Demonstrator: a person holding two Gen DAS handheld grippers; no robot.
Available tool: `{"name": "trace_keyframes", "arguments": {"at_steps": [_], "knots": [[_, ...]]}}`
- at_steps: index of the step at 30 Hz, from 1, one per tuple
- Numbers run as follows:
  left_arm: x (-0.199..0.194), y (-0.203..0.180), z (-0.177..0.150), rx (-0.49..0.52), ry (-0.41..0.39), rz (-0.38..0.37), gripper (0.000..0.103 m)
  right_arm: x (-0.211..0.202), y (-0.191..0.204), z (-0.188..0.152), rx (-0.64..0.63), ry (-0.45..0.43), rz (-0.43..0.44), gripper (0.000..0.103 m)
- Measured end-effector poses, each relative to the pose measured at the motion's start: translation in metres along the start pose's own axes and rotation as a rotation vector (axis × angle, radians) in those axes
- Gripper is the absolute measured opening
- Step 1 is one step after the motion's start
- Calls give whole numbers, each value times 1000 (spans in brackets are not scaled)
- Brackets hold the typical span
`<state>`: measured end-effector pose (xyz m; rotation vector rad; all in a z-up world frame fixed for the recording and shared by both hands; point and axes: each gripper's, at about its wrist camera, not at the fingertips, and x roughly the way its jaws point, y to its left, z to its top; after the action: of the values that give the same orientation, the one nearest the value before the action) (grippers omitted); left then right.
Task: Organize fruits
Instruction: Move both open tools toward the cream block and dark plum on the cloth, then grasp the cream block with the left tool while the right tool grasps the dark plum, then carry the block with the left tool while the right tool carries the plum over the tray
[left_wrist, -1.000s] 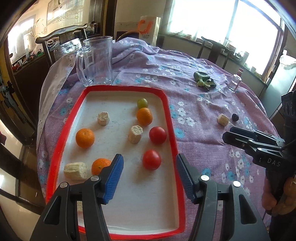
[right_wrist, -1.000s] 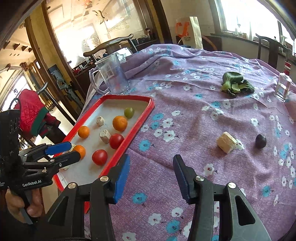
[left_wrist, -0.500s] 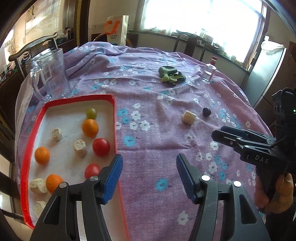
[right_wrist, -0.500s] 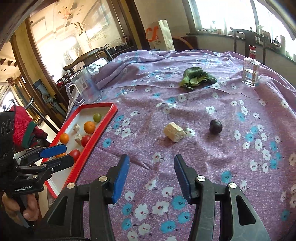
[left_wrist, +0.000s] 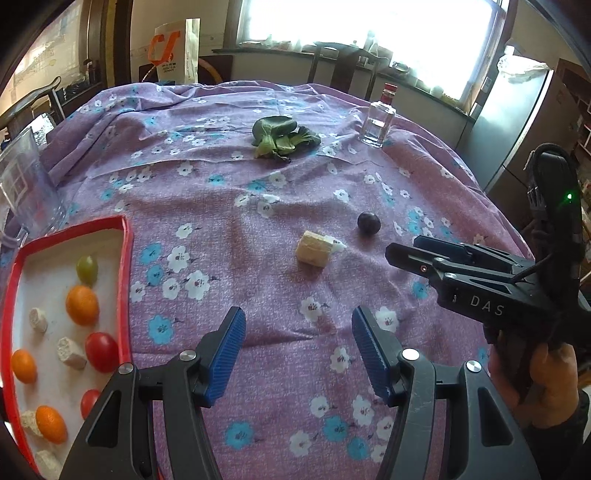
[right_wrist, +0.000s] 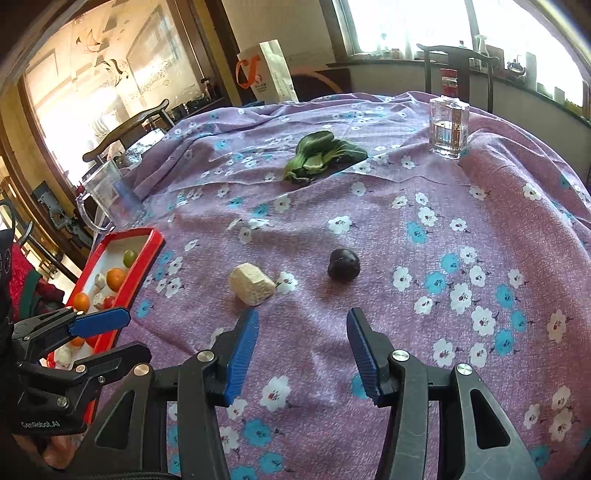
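Observation:
A red-rimmed white tray (left_wrist: 125, 243) at the left holds oranges (left_wrist: 82, 305), red tomatoes (left_wrist: 101, 351), a green fruit (left_wrist: 87, 268) and pale chunks. It also shows in the right wrist view (right_wrist: 149, 245). On the purple cloth lie a pale chunk (left_wrist: 314, 249) (right_wrist: 252, 283) and a dark plum (left_wrist: 368, 222) (right_wrist: 343, 264). My left gripper (left_wrist: 298, 332) is open and empty above the cloth, short of the chunk. My right gripper (right_wrist: 303, 330) is open and empty, just short of the chunk and plum; it shows side-on in the left view (left_wrist: 402, 251).
A bunch of green leaves (left_wrist: 282, 138) (right_wrist: 321, 153) lies farther back. A small glass bottle (left_wrist: 378, 122) (right_wrist: 448, 127) stands at the back right. A clear jug (left_wrist: 26, 184) (right_wrist: 105, 197) stands behind the tray. Chairs and a window sill ring the table.
Both grippers have swung right, away from the tray and toward the chunk and plum. The tray has slid to the left edge of both views. Both stay open.

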<state>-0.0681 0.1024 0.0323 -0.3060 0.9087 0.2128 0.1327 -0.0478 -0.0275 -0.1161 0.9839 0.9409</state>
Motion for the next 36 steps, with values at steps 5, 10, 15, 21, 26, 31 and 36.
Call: {"name": "trace_keyframes", "arguments": {"at_steps": [5,10,15,21,26,31,36], "knots": [[35,-8,19,9,26,11,60,25,-15,19,15,21,-38,49],[68,-11,34,9,47,12,58,50,-19,29,6,63,-40,37],[96,-12,42,14,70,2,44,60,-26,27,9,74,-10,26],[114,-16,45,36,69,-1,30,48,-35,21,40,58,3,25],[108,-14,41,30,67,-12,30,36,-33,16,41,46,9,25],[86,-11,32,20,46,-7,29,22,-24,11,27,31,20,25],[63,-6,22,8,26,-2,29,9,-12,5,16,15,38,25]]}}
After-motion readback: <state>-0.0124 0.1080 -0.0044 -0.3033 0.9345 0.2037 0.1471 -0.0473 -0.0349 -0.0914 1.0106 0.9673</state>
